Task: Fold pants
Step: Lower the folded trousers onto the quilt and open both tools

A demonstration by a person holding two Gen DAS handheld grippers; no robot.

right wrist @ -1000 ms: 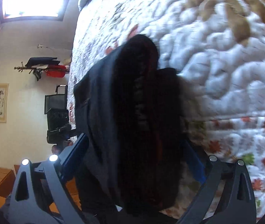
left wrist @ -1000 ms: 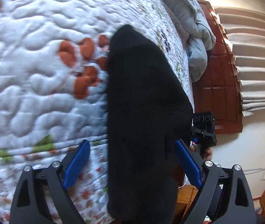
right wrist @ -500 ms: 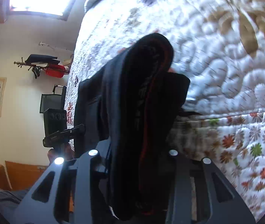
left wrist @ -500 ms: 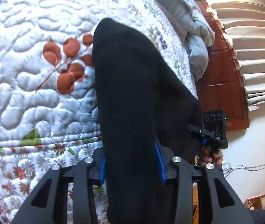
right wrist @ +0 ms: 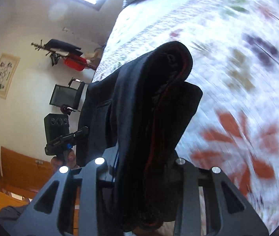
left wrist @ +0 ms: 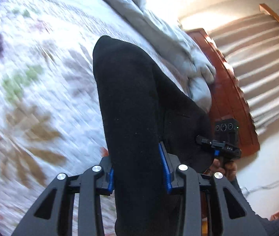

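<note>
The black pants (left wrist: 131,98) hang in a thick folded bundle, lifted above the flowered quilt (left wrist: 41,78). My left gripper (left wrist: 137,167) has its blue pads (left wrist: 165,169) pressed on both sides of the bundle, and its jaws are closing further. In the right wrist view my right gripper (right wrist: 141,165) is shut on the other end of the pants (right wrist: 149,98), where a red inner seam shows. Each view shows the other hand-held gripper past the cloth: the right unit (left wrist: 224,137) and the left unit (right wrist: 58,133), each with a hand under it.
The quilt (right wrist: 237,78) covers a wide bed, blurred by motion. A grey blanket (left wrist: 169,45) is bunched against the wooden headboard (left wrist: 232,98), with a curtain (left wrist: 261,59) behind. Beside the bed stand a black chair (right wrist: 64,96), a coat rack (right wrist: 66,55) and wooden furniture (right wrist: 17,163).
Both grippers closed from wide open onto the black pants, then lifted the bundle off the quilt and carried it across the bed.
</note>
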